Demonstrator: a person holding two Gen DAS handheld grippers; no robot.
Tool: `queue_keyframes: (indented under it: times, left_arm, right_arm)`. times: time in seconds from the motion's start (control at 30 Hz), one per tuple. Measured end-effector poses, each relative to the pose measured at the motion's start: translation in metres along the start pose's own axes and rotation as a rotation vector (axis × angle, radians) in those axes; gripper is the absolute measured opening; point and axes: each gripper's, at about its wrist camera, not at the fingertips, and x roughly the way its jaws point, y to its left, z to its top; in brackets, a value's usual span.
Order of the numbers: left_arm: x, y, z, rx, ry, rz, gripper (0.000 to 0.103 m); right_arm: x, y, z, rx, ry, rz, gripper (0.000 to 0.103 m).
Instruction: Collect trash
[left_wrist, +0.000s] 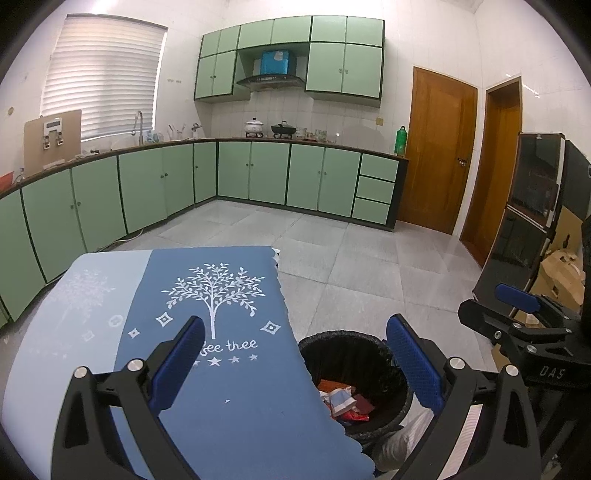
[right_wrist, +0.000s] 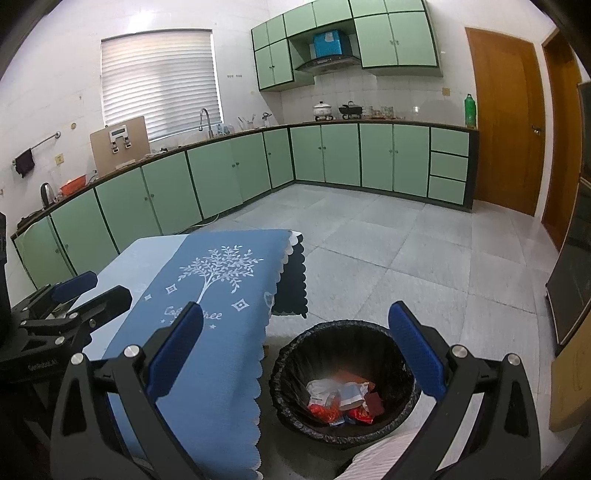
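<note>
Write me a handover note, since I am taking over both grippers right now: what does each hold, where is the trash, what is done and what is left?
Left gripper: jaws open, empty, over the tablecloth's edge.
Right gripper: jaws open, empty, above the bin.
Trash: wrappers lie in the black-lined bin on the floor beside the table.
Done: the visible tablecloth shows no trash.
Left: probably nothing here; check areas out of view.
</note>
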Motion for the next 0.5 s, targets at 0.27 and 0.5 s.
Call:
queue_keyframes:
  times: [0.27, 0.5]
  left_arm:
    - [-0.004, 0.002, -0.0007, -0.006, -0.011, 0.003, 0.097]
    - [-0.0039, 0.0021, -0.0005, -0.005, -0.008, 0.005, 0.097]
  right_arm:
    - [0.0005, 0.0039, -0.001, -0.005, -0.002, 0.007, 0.098]
    - [0.001, 0.0049, -0.0016, -0.005, -0.001, 0.01, 0.098]
